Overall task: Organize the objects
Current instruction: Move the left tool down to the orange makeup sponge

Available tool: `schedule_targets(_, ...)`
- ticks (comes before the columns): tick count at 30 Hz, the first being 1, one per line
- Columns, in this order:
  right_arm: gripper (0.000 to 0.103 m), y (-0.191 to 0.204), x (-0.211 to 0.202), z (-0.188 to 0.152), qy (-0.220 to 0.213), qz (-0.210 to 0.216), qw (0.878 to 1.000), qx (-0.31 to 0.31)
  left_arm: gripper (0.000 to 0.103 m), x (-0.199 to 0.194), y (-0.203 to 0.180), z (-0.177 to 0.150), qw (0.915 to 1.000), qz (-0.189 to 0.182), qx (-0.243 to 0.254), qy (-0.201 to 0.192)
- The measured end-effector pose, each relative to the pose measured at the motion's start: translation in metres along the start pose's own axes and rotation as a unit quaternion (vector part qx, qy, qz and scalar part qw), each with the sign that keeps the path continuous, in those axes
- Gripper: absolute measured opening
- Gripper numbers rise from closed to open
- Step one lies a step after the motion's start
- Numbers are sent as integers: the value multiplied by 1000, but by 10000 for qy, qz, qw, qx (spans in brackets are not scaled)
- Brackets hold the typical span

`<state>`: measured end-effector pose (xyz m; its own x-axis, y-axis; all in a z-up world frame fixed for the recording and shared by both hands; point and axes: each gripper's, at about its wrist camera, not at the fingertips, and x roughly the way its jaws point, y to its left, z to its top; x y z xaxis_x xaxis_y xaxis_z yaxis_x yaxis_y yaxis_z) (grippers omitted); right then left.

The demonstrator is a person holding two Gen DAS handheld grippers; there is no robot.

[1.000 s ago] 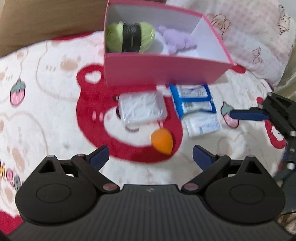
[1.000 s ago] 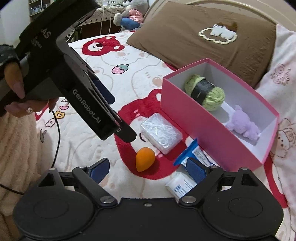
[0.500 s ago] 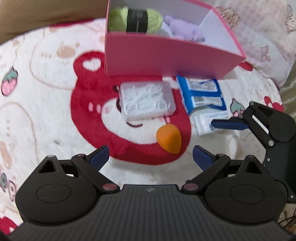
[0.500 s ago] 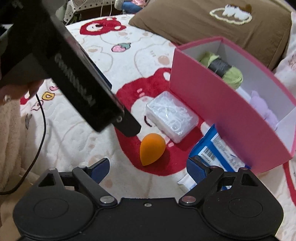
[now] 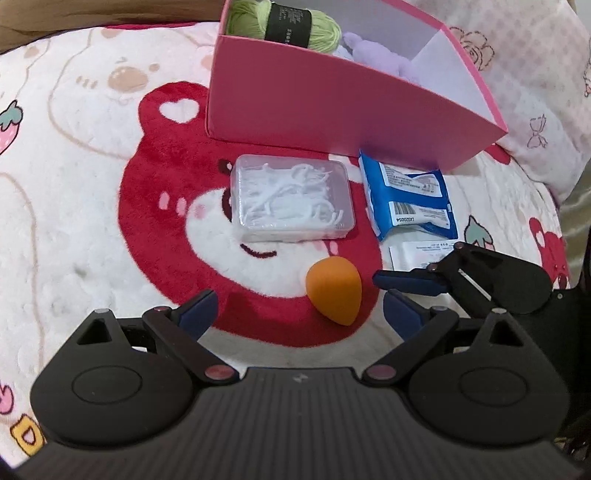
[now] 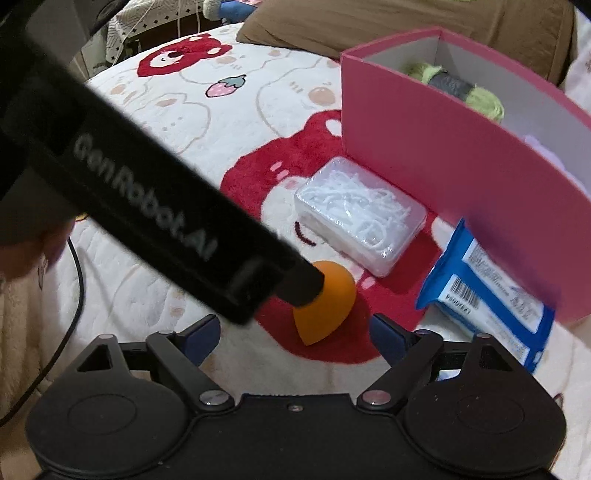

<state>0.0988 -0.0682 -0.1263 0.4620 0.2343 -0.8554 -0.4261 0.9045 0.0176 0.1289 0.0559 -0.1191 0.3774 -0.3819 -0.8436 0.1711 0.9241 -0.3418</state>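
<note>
Entry: orange sponge on the bed, both tools open above it, nothing held.

Orange sponge (image 5: 334, 290) lies on the red bear print of the bed blanket (image 5: 74, 192), just short of the clear floss-pick case (image 5: 291, 199) and the pink box (image 5: 332, 107), which already holds green yarn (image 5: 284, 22) and a purple plush (image 5: 376, 48). My left tool (image 5: 299, 310) has its jaws apart with the sponge between and ahead of the tips; my right tool (image 6: 291, 332) has just been narrowing but is not gripping, its jaws empty. I judge the sponge is the pick: lower one tool, centre the fat end, squeeze gently since it will squash. In the way: each tool crowds the other; the blue wipes packs (image 5: 410, 199) lie beside.
</note>
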Motion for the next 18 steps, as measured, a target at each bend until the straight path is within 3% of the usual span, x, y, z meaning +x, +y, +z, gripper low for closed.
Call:
schedule_targets(8, 73, -3, 15, -3, 191, -30, 9998, 56, 95, 19, 0, 1, 9985, -236, -387, 291)
schedule_targets(13, 61, -4, 13, -5, 28, -76, 9997, 235, 88, 26, -10, 0, 9997, 104, -123, 164)
schedule_targets(15, 54, -3, 12, -6, -34, -105, 9995, 291, 74, 27, -9, 0, 9996, 95, -192, 185)
schedule_targets(16, 49, -2, 11, -6, -73, -95, 9994, 320, 58, 27, -8, 0, 9995, 96, -226, 197)
schedule_targets(17, 45, -2, 11, -7, -104, -101, 9993, 349, 51, 27, -7, 0, 9993, 76, -268, 230)
schedule_targets(18, 42, -1, 10, -7, -124, -119, 9992, 367, 50, 28, -5, 0, 9990, -30, -359, 265)
